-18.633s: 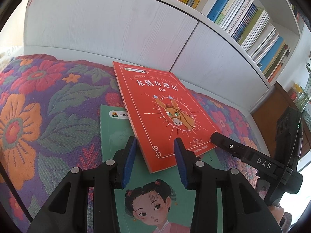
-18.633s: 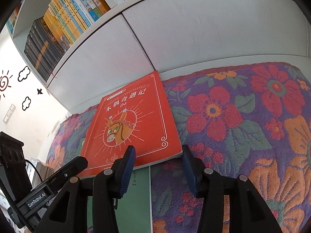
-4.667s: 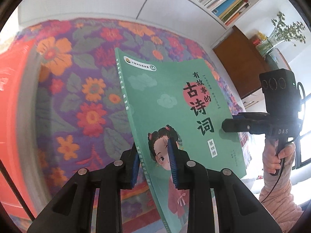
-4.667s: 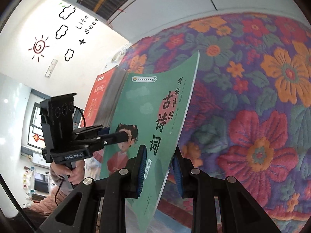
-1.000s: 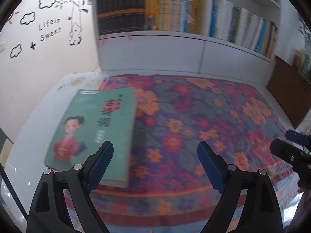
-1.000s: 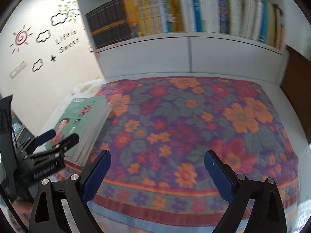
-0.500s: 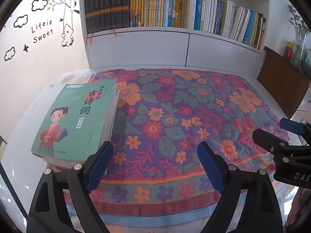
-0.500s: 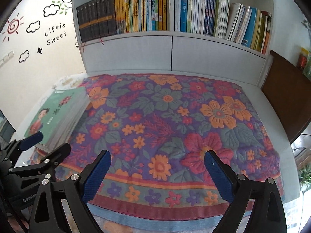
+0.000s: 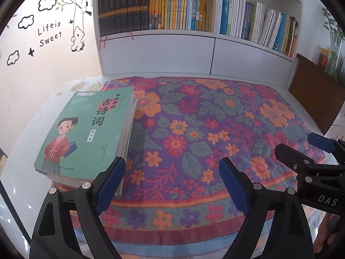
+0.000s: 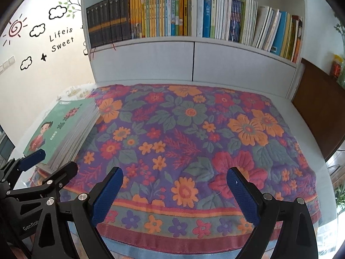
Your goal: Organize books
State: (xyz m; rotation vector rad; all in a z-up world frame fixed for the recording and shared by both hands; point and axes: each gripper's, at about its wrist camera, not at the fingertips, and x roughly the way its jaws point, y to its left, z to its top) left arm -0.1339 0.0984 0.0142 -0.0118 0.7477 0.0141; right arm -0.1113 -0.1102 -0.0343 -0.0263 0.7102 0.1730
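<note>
Ahead of my tongs and under them, a flowered quilt (image 9: pixel 194 129) in purple, orange and red covers the flat white surface (image 9: pixel 25 190). Beyond it I see the shut white cabinet doors (image 10: pixel 142 62) of a wall unit. To my left, a wall sticker (image 9: pixel 49 32) reads "Lifeis Sweet", with clouds and a tree. To my far right, a brown wooden panel (image 9: pixel 317 95) and a vase of green stems (image 9: pixel 334 49).

Book stack (image 9: pixel 86 129) on cloth's (image 9: pixel 215 129) left edge; bookshelf (image 9: pixel 172 6) seemingly behind.
</note>
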